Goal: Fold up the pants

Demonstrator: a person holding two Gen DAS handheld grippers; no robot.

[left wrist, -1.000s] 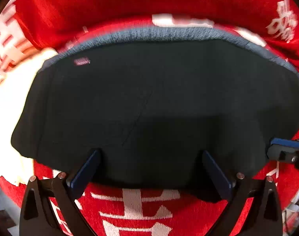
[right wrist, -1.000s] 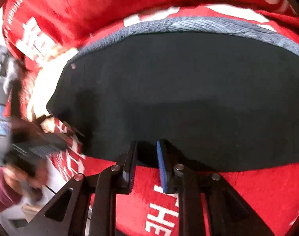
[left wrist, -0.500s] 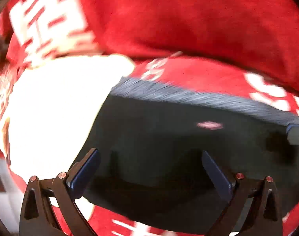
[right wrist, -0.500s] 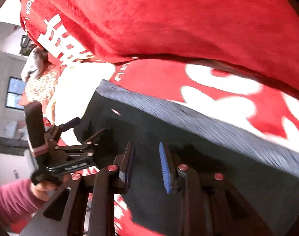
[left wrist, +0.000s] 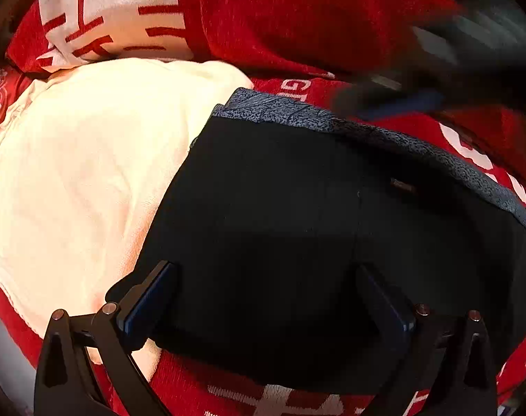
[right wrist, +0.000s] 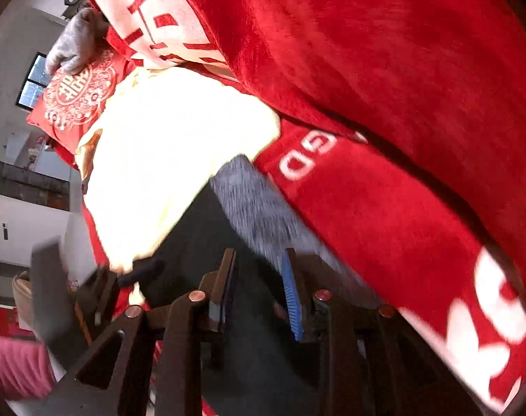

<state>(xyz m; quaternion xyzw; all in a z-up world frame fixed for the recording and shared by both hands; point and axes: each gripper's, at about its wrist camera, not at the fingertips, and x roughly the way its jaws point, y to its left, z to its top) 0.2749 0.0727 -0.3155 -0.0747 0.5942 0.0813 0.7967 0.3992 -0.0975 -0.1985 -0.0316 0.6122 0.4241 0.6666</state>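
Observation:
The black pants [left wrist: 297, 215] lie folded on the red blanket, their speckled grey-blue waistband [left wrist: 297, 112] along the far edge. My left gripper [left wrist: 266, 294] hangs over the near edge of the pants, open wide, with nothing pinched between its fingers [left wrist: 148, 298]. In the left wrist view my right gripper [left wrist: 419, 98] is a blur just beyond the waistband. In its own view the right gripper [right wrist: 259, 277] is over the waistband [right wrist: 256, 208] near the pants' corner. Its jaws are opening, with a narrow gap and no cloth between them.
A white cloth [left wrist: 82, 180] lies left of the pants, partly under them. The red blanket [left wrist: 297, 17] with white characters rises in a thick fold behind. A red cushion [right wrist: 76, 100] and a grey soft toy [right wrist: 72, 45] sit far left. A pink sleeve [right wrist: 13, 367] shows low left.
Both grippers have slid along the pants toward the end beside the white cloth. The right gripper rolled, crossed to the waistband, and its jaws have widened. The left stays open.

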